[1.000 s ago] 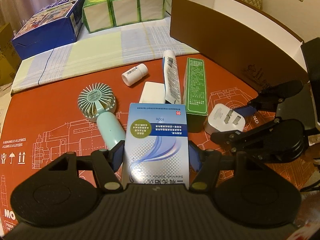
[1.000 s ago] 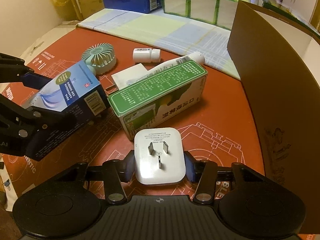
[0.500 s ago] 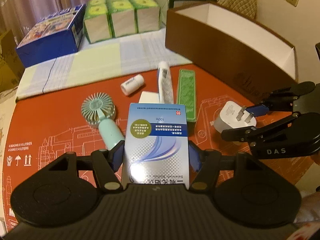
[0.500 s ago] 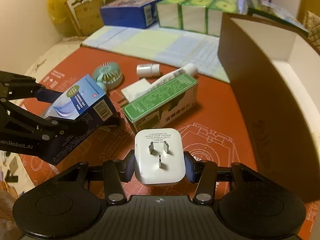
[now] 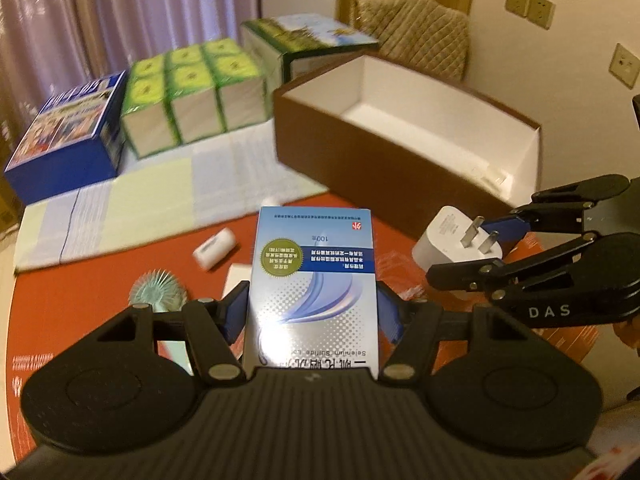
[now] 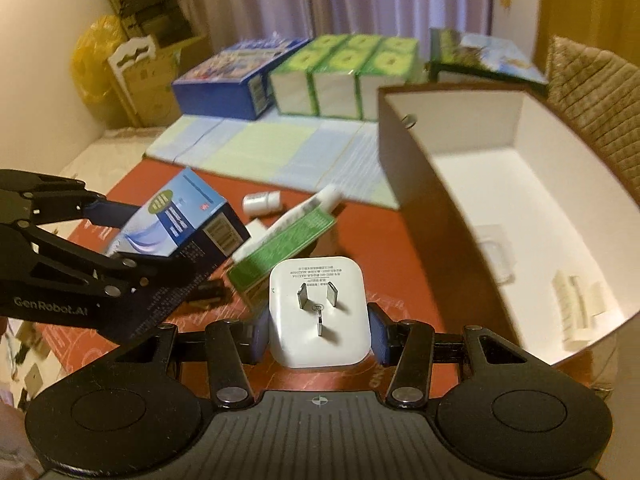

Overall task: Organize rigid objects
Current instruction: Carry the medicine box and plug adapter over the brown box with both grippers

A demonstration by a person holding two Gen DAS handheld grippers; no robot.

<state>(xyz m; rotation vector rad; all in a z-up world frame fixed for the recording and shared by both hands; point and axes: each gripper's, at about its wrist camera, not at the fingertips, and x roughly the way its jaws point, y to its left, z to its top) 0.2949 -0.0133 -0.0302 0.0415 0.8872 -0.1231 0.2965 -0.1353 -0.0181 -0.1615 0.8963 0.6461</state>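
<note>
- Blue-and-silver box (image 5: pixel 314 280) sits clamped in my left tool (image 5: pixel 312 312), pads pressing its long sides, held off the red tabletop (image 5: pixel 80 300).
- My right tool (image 6: pixel 318 328) grips the white plug (image 6: pixel 318 312) by its sides, prongs facing up, also off the tabletop.
- Both loads hang close together in front of the brown bin (image 6: pixel 404 168); in the left view the right tool (image 5: pixel 486 244) is just beside the box, so I judge a collision likely if I swing both toward the bin at once.
- The box is glossy and held near its lower end; I reckon a quick tilt could let it pivot or slip between the pads.
- The plug is smooth and rounded, so a knock on the bin wall could twist it loose.
- The bin wall is tall; coming in too low would catch either load on the rim.
- Inside the bin, on its white floor, I see a few small pale items, too blurred to name; most of the floor is bare.
- Left on the tabletop: a green carton (image 6: pixel 280 244) with a tube (image 6: pixel 316 204) on it, a small white bottle (image 6: pixel 260 202), a mint fan (image 5: pixel 158 288).
</note>
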